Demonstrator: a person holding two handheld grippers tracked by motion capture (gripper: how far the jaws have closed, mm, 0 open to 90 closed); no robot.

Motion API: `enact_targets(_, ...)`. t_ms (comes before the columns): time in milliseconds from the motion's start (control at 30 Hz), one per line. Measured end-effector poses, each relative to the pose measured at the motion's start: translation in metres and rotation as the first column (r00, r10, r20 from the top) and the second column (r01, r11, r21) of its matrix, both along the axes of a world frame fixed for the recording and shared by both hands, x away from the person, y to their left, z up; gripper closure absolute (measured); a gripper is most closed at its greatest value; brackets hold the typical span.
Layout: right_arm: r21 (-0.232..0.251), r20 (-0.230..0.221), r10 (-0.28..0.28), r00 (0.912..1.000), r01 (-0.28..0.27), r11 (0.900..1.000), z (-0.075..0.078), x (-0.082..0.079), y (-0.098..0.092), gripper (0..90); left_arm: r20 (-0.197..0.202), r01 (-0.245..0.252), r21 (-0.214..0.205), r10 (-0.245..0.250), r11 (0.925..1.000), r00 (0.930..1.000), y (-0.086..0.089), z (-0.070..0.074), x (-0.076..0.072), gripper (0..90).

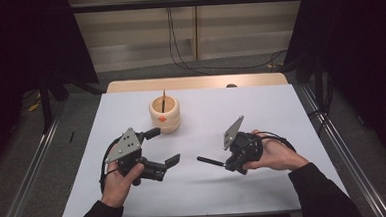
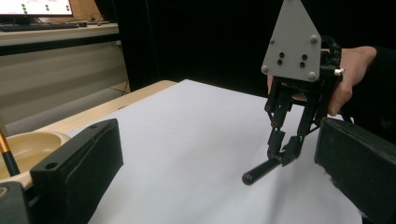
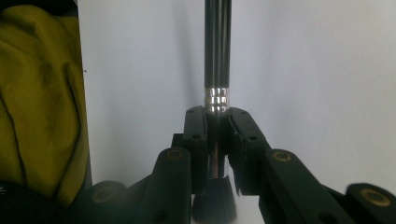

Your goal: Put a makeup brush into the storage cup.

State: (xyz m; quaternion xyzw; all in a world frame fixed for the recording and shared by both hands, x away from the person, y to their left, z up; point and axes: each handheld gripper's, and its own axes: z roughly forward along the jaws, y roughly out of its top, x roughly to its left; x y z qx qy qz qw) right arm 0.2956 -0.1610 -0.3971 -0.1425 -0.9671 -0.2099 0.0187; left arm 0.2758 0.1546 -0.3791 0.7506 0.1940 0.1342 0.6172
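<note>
- Right claw (image 1: 223, 163): closed on a black brush handle (image 1: 210, 161). In the right gripper view, both pads (image 3: 194, 135) press against the handle (image 3: 217, 51) just below its silver ferrule (image 3: 217, 99), with no gap on either side.
- Brush handle position: it projects straight out from the right claw's tip. In the high view it runs level above the white worktop (image 1: 261, 110), pointing toward the left claw. In the left gripper view its rounded free end (image 2: 250, 177) sits low over the worktop; whether it touches the surface cannot be told.
- Below the pads, in the right gripper view, a dark bristle-like end (image 3: 214, 205) of the brush lies between the claw's linkage arms.
- Left claw (image 1: 167, 146): jaws wide apart, nothing between them. In the left gripper view its two black jaws stand at the left and right edges, with bare worktop (image 2: 196, 135) between.
- Relation between claws: the right claw (image 2: 286, 154) faces the left claw across the worktop. The handle's free end lies near the left claw's nearer jaw but apart from it.
- Wooden holder (image 1: 165, 114): a pale round pot stands on the worktop beyond the left claw, close to its farther jaw. A thin stick (image 1: 163, 101) stands upright inside it.
- Hands: the left hand (image 1: 117, 182) and the right hand (image 1: 276, 156) each grip a claw body from behind.
</note>
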Motion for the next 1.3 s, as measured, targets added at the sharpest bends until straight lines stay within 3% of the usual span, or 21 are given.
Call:
enact_targets(167, 0.001, -0.004, 0.004, 1.0000, -0.004, 1.0000, 0.000, 0.000, 0.000, 78.1, -0.024, 0.034, 0.024, -0.033, 0.9992, 0.9992, -0.012, 0.002, 0.008, 1.3)
enact_targets(267, -0.007, -0.016, -0.001, 0.9999, 0.001, 1.0000, 0.000, -0.001, 0.000, 78.1, -0.030, 0.035, 0.076, -0.032, 0.9965, 0.9990, -0.017, 0.001, 0.012, 1.7)
enact_targets(367, -0.007, -0.016, 0.000, 0.9999, -0.001, 1.0000, 0.000, -0.001, 0.000, 78.1, -0.048, 0.036, 0.103, -0.031, 0.9940, 0.9984, -0.022, -0.001, 0.014, 2.0)
enact_targets(567, -0.005, -0.015, 0.000, 0.9999, 0.000, 1.0000, 0.000, -0.001, 0.000, 78.1, -0.077, 0.037, 0.174, -0.024, 0.9841, 0.9968, -0.031, -0.001, 0.017, 2.7)
enact_targets(633, -0.008, -0.017, 0.002, 0.9998, -0.002, 1.0000, 0.000, -0.001, 0.000, 78.1, -0.068, 0.039, 0.199, -0.026, 0.9791, 0.9973, -0.033, -0.001, 0.016, 2.9)
enact_targets(733, -0.006, -0.014, 0.016, 0.9998, -0.016, 0.9999, -0.001, -0.001, 0.001, 78.1, -0.072, 0.067, 0.236, -0.051, 0.9695, 0.9961, -0.039, 0.000, 0.017, 3.8)
enact_targets(800, -0.010, -0.021, 0.015, 0.9997, -0.015, 0.9998, -0.001, -0.002, 0.001, 78.1, -0.076, 0.070, 0.278, -0.050, 0.9580, 0.9958, -0.043, 0.001, 0.018, 3.8)
enact_targets(867, -0.010, -0.020, 0.023, 0.9995, -0.023, 0.9997, -0.002, -0.001, 0.002, 78.1, -0.112, 0.086, 0.300, -0.055, 0.9500, 0.9922, -0.047, 0.001, 0.019, 3.9)
enact_targets(967, -0.004, -0.012, 0.028, 0.9995, -0.028, 0.9996, -0.002, 0.000, 0.002, 78.1, -0.097, 0.101, 0.340, -0.072, 0.9348, 0.9927, -0.052, 0.002, 0.020, 6.1)
enact_targets(1033, -0.006, -0.018, 0.022, 0.9996, -0.022, 0.9997, -0.002, -0.001, 0.002, 78.1, -0.120, 0.121, 0.344, -0.084, 0.9313, 0.9892, -0.054, 0.001, 0.021, 6.4)
enact_targets(1133, -0.007, -0.024, 0.029, 0.9993, -0.029, 0.9995, -0.002, -0.001, 0.002, 78.1, -0.121, 0.141, 0.381, -0.102, 0.9138, 0.9874, -0.057, 0.001, 0.021, 8.1)
enact_targets(1200, -0.011, -0.022, 0.026, 0.9994, -0.026, 0.9996, -0.003, -0.002, 0.003, 78.1, -0.126, 0.143, 0.392, -0.100, 0.9089, 0.9869, -0.059, 0.001, 0.022, 10.6)
enact_targets(1233, -0.015, -0.024, 0.031, 0.9992, -0.032, 0.9994, -0.003, -0.002, 0.004, 78.1, -0.129, 0.164, 0.393, -0.122, 0.9049, 0.9841, -0.060, 0.000, 0.023, 11.0)
enact_targets(1267, -0.012, -0.027, 0.038, 0.9989, -0.038, 0.9992, -0.003, -0.002, 0.004, 78.1, -0.116, 0.156, 0.406, -0.118, 0.9005, 0.9861, -0.061, 0.000, 0.023, 12.1)
enact_targets(1300, -0.015, -0.025, 0.038, 0.9990, -0.039, 0.9991, -0.003, -0.002, 0.005, 78.1, -0.114, 0.166, 0.427, -0.129, 0.8889, 0.9851, -0.062, 0.000, 0.024, 11.7)
